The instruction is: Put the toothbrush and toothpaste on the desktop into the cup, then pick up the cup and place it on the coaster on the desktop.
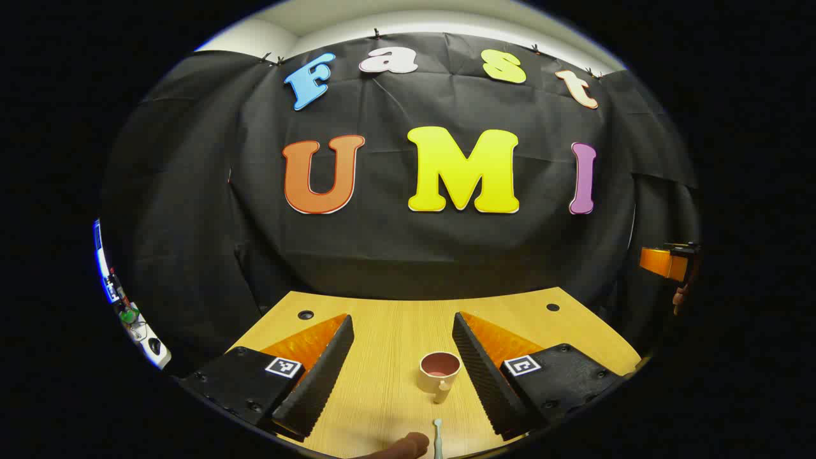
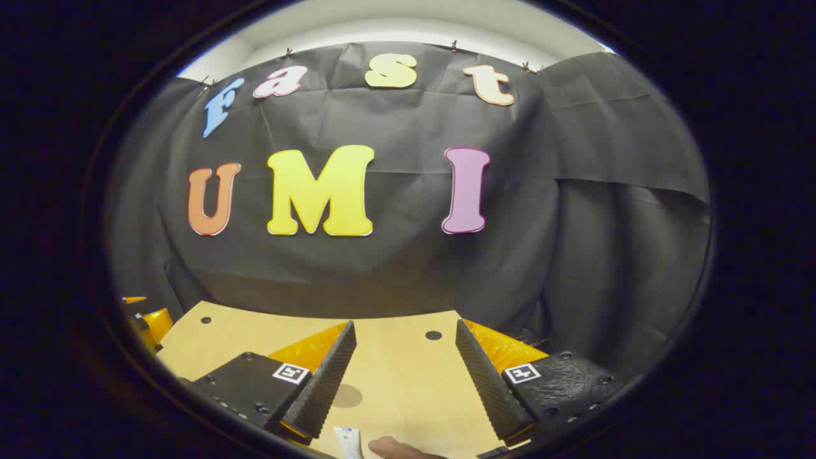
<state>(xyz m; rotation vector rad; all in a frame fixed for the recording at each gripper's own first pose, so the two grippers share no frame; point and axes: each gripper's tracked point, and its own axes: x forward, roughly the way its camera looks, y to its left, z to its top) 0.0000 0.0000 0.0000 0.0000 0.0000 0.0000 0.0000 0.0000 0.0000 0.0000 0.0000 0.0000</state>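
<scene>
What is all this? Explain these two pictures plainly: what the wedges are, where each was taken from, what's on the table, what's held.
No robot here: a person holds a two-finger grasping tool in each hand, and a fisheye camera rides on each. The left gripper view looks along the left tool; the right gripper view looks along the right tool. The two ridged wedges low in each picture are that tool's own fingers, spread open, holding nothing. On the light wooden desktop stands a cream mug-shaped cup with a pinkish inside, with a pale slim toothbrush lying nearer the camera. The right gripper view shows a flat round brownish coaster and the end of a white toothpaste tube.
</scene>
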